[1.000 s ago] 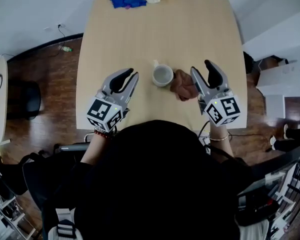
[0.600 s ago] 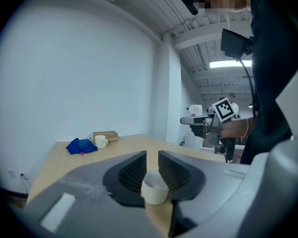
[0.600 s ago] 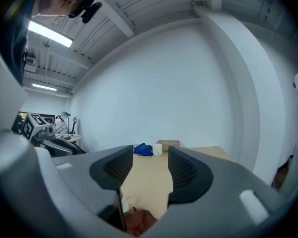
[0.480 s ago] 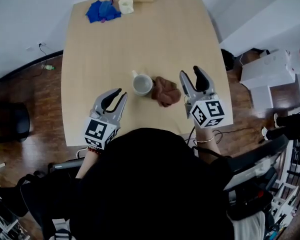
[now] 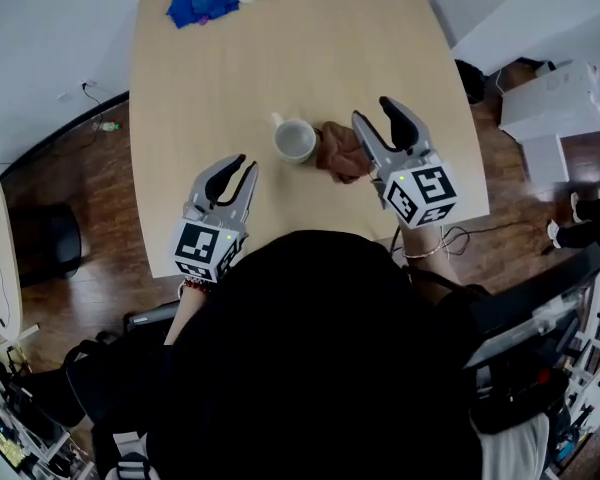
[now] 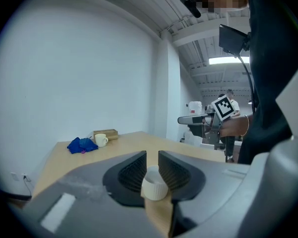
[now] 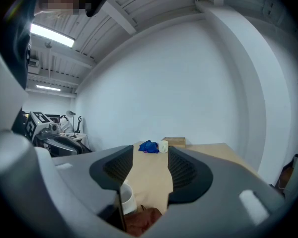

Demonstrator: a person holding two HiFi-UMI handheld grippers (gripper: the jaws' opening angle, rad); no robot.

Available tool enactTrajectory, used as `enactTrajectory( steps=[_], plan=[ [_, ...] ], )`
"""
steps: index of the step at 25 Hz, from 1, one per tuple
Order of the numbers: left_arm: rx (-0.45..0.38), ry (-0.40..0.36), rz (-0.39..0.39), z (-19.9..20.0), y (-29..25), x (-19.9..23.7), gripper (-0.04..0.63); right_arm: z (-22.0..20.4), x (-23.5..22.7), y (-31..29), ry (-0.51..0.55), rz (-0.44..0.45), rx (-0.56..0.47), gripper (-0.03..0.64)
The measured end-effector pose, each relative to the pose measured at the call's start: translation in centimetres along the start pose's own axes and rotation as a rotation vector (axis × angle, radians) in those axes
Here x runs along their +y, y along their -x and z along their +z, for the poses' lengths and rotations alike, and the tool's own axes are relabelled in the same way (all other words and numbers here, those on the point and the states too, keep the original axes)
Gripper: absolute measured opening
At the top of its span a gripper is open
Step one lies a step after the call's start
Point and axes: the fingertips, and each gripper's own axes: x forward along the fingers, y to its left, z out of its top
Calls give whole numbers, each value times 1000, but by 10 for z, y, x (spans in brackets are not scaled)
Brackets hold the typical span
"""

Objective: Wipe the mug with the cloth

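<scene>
Mug [image 5: 296,140] stands on the surface [image 5: 230,78], brown cloth [image 5: 340,153] touching it. Left gripper [image 5: 242,163], jaws just opening slightly, grips nothing; its own view alone frames the mug between them. Right gripper [image 5: 375,111], just narrowing, gapes empty beside the cloth.

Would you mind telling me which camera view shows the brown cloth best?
The head view: the brown cloth lies almost whole beside the mug. The right gripper view catches only part of it at the bottom edge; the left gripper view does not show it.

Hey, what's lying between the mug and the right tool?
A crumpled brown cloth, on the table beside the mug and just short of the right tool; the head view shows it best.
</scene>
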Motion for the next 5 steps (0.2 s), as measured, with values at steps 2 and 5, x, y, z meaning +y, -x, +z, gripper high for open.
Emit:
enactTrajectory(
  steps=[2, 5],
  plan=[
    [0, 1, 4, 0, 1, 1, 66, 0, -2, 3, -3, -6, 1, 218],
    [-20, 35, 24, 5, 2, 4, 66, -1, -3, 6, -3, -12, 0, 218]
  ],
)
